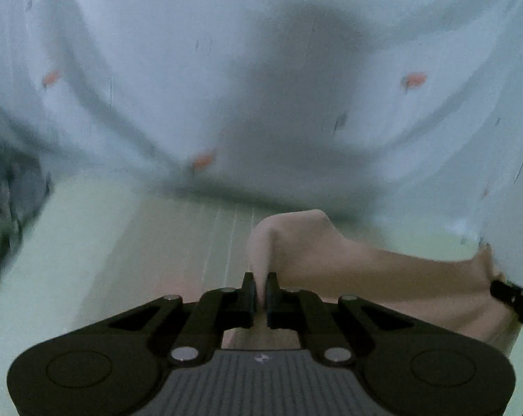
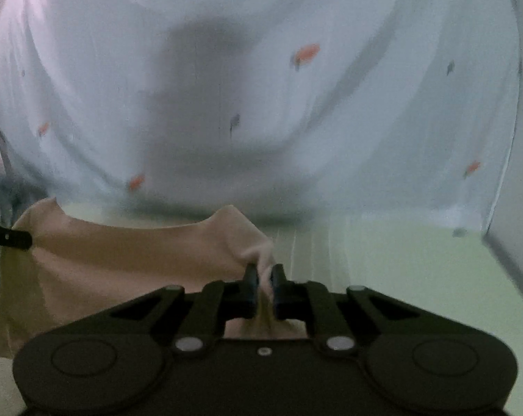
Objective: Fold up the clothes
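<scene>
Big picture first: a white sheet (image 1: 157, 52) with small orange and dark prints fills the whole upper half of both views, hanging in loose folds like a curtain or bedcover, with a dark shadow across its middle. Below it runs a pale green surface (image 1: 88, 242) with faint stripes, the work area for the fold.

Now the garment: a peach-coloured cloth (image 1: 365, 277) sits lower right in the left wrist view and lower left in the right wrist view (image 2: 105, 260), stretched between the two claws. The left gripper (image 1: 260, 287) is clenched on one corner, fabric pinched between the pads at bottom centre. The right gripper (image 2: 265, 277) is likewise clamped on the opposite corner, cloth bunched between its fingers. Each claw's black tip pokes into the other camera's edge, at the right rim of the left view and the left rim of the right view.

To do this step well, I'd say keep both corners level and the top edge taut, so the cloth hangs flat without a sag before it is laid over. Both pinches look shallow; a jerk could slip a corner free.

What's in the way? The white sheet hangs close behind, so swinging forward risks snagging it. A blurred grey shape (image 1: 15, 187) sits at the left edge of the left view; can't tell what it is.
</scene>
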A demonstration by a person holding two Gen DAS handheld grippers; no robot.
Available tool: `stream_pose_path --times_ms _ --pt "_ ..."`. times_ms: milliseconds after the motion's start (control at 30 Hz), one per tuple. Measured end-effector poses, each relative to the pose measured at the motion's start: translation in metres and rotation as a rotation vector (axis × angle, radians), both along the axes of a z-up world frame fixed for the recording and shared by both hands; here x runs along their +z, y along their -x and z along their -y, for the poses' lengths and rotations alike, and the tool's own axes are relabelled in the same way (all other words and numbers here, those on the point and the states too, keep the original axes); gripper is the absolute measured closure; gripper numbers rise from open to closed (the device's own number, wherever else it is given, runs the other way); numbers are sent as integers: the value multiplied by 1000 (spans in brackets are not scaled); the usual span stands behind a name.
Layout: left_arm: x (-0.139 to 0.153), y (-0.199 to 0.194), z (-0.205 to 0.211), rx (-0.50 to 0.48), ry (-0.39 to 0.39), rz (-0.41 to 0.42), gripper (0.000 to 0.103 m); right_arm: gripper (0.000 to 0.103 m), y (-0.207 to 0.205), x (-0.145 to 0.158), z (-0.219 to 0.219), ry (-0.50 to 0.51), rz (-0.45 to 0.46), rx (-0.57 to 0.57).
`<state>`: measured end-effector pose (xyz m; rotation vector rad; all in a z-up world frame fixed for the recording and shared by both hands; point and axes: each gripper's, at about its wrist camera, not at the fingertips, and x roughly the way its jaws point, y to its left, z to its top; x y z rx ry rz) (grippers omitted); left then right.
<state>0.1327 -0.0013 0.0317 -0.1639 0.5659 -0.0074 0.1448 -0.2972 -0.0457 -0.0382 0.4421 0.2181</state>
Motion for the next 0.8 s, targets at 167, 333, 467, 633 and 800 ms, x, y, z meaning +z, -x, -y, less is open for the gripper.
stream_pose_path --times_ms 167,333,467,633,800 --pt "62 13 19 18 -14 190 98 98 8 58 15 -36 173 6" --pt "113 36 41 42 -39 366 98 99 20 106 26 -41 325 27" --pt "142 61 52 38 -6 449 98 99 38 135 35 -26 426 30" --pt "167 88 66 19 -13 532 98 99 61 163 52 -45 523 20" --pt "192 107 78 2 3 601 98 99 72 192 66 -69 600 15"
